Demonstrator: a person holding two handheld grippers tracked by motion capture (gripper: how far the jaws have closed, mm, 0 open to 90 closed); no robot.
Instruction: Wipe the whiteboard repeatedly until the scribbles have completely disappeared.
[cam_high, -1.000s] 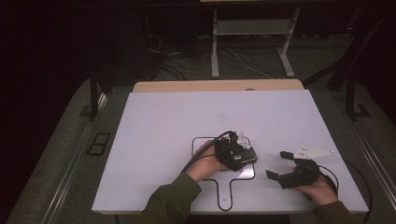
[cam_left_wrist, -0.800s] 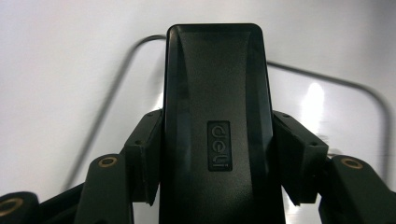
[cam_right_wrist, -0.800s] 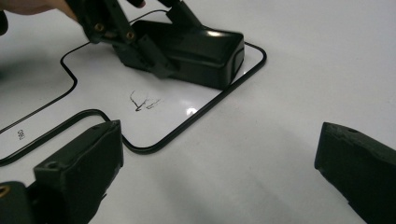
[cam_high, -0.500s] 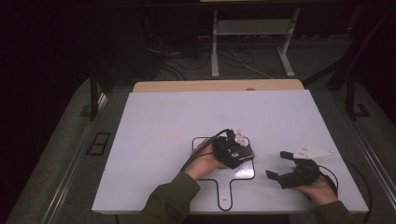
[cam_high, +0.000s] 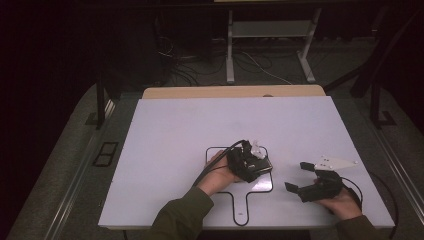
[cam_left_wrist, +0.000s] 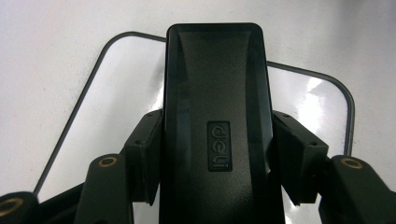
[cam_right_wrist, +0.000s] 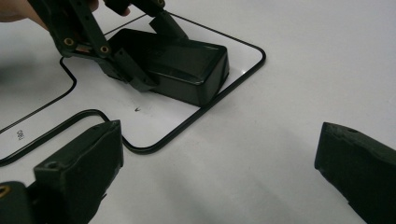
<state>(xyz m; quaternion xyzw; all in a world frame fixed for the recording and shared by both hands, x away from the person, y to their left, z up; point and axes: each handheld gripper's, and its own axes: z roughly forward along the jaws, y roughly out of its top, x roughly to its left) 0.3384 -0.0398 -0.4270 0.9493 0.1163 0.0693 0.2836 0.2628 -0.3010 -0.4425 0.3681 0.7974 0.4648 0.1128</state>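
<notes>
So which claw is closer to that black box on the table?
The left. The left claw is clamped on the black box from both sides; the right claw sits open on the table off to the box's right, apart from it.

Black power brick (cam_left_wrist: 215, 121), matte, w/ embossed logo, same black. Black jaws on left gripper (cam_high: 248, 162), brass-coloured rivets; white bits on top. Right gripper (cam_high: 305, 176) black too, pale grey plate (cam_high: 336, 162) above. White table (cam_high: 190, 135) w/ thin black rounded outline (cam_right_wrist: 224, 91). Tan wood strip (cam_high: 235, 92) at far edge. Olive-green sleeves (cam_high: 180, 220). Dark grey floor (cam_high: 60, 165).
</notes>
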